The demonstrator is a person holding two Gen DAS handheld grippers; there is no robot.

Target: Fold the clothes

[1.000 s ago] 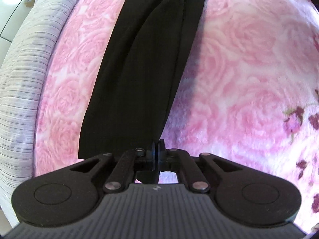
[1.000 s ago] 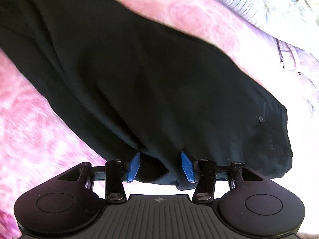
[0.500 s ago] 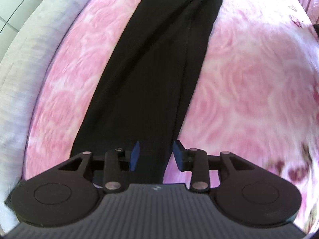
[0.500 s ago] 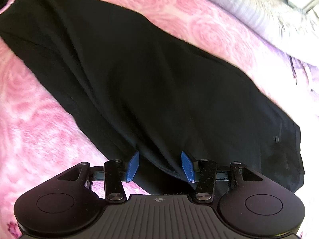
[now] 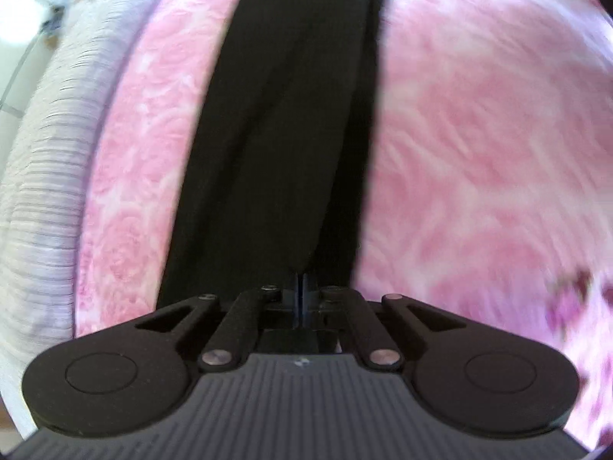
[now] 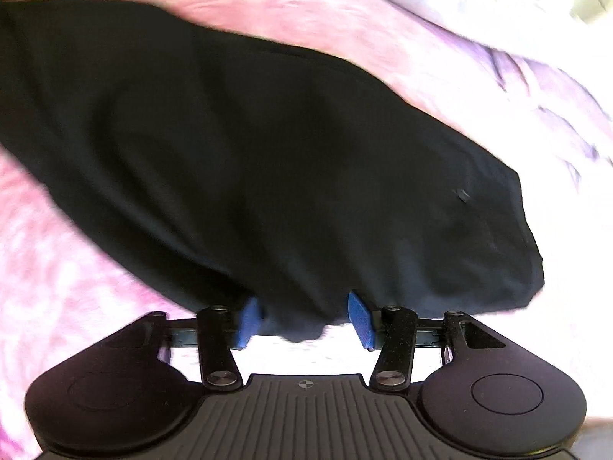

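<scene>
Two matte black grippers frame the views. Nearest, the left gripper [image 5: 300, 291] has its fingers pressed together, pinching the near end of one black garment [image 5: 283, 134], a smooth, long, narrow strip running away over the plush pink rose-patterned blanket [image 5: 479, 145]. The right gripper [image 6: 304, 318] stands wide, two ribbed blue pads [image 6: 360, 320] flanking the garment's broad end. Farther off lies one ribbed pale bedcover [image 5: 42, 199].
</scene>
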